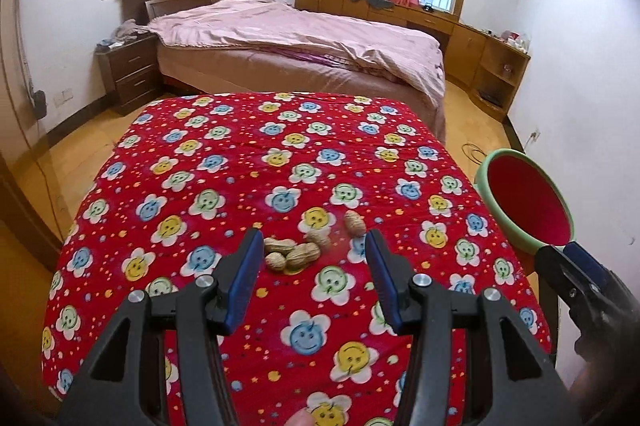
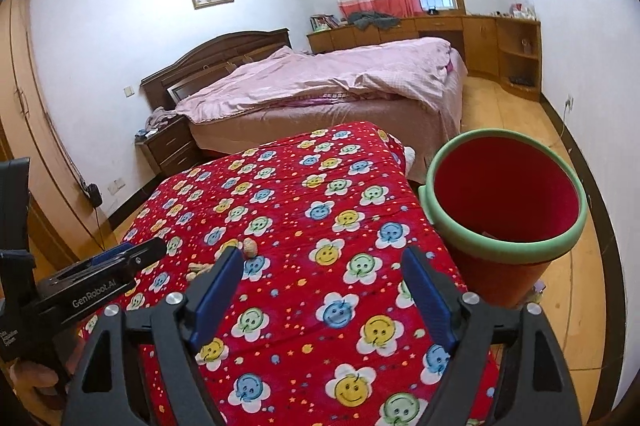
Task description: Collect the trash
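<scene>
Several peanuts in their shells (image 1: pixel 294 253) lie in a small heap on a red cloth with smiling flowers (image 1: pixel 192 186); one more peanut (image 1: pixel 355 222) rests just beyond. My left gripper (image 1: pixel 311 245) hovers open right behind the heap, its blue pads on either side and nothing pressed between them. A red bin with a green rim (image 2: pixel 508 202) stands off the table's right edge. The right gripper (image 2: pixel 323 259) is open over the cloth, left of the bin, with nothing between its pads. The peanuts (image 2: pixel 251 248) also show in the right wrist view, beside the left gripper (image 2: pixel 144 250).
Behind the table stands a bed with a pink quilt (image 1: pixel 288 34) and a dark nightstand (image 1: pixel 128 70). Wooden cabinets (image 1: pixel 472 42) run along the far right wall. Yellow floor (image 2: pixel 580 298) surrounds the bin. A cable lies on the floor near the right wall (image 1: pixel 474 152).
</scene>
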